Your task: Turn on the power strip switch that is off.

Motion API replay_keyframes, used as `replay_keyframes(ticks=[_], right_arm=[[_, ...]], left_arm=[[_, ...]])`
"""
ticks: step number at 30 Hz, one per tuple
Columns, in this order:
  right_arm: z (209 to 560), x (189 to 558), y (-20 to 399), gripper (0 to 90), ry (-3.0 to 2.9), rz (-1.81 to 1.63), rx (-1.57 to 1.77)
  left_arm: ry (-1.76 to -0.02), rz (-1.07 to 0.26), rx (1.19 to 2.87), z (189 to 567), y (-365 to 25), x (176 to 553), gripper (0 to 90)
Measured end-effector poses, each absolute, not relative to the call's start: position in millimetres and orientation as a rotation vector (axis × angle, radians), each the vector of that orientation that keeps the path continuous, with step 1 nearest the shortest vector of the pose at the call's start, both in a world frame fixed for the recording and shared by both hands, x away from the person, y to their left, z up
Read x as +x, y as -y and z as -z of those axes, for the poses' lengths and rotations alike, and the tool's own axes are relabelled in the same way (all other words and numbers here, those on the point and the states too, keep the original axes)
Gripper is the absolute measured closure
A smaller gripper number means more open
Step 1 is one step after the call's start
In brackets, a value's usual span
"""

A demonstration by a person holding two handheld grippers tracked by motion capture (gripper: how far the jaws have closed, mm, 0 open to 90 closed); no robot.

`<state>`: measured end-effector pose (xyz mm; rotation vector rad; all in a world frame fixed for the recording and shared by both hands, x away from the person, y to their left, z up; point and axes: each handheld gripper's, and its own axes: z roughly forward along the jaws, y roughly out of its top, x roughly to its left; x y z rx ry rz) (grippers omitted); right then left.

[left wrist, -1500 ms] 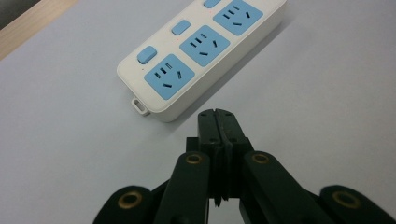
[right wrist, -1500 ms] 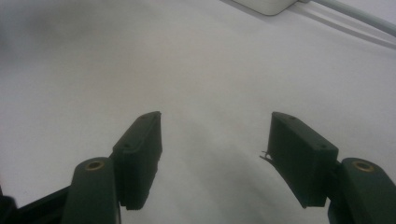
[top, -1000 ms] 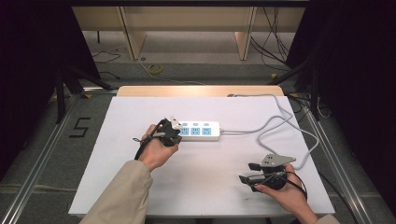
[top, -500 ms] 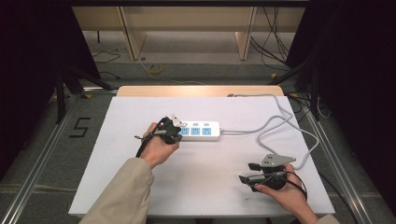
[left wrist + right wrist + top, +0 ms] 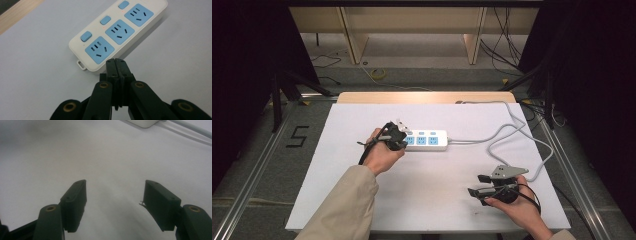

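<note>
The power strip [image 5: 117, 35] lay mid-table, long axis running toward 1 o'clock from the left gripper [image 5: 117, 65], whose jaws were pressed together, empty, just short of its near end; the right gripper [image 5: 115, 202], jaws spread, sat well apart

A lab-like recording bay: a white-topped table [image 5: 362, 200] stands between dark curtains [image 5: 247, 75], with metal floor rails [image 5: 257, 165] beside it, a taped "5" [image 5: 298, 136] left of it and loose cables [image 5: 507, 50] behind.
</note>
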<state>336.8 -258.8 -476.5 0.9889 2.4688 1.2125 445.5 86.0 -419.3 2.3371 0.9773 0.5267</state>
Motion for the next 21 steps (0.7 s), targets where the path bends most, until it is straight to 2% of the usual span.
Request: replay_keyframes(ticks=[21], right_arm=[[477,337,259,36.1,-2.469,-1.211,0.991]], left_arm=[[-0.979,-0.513,2.353,419,-81,459,89.7]])
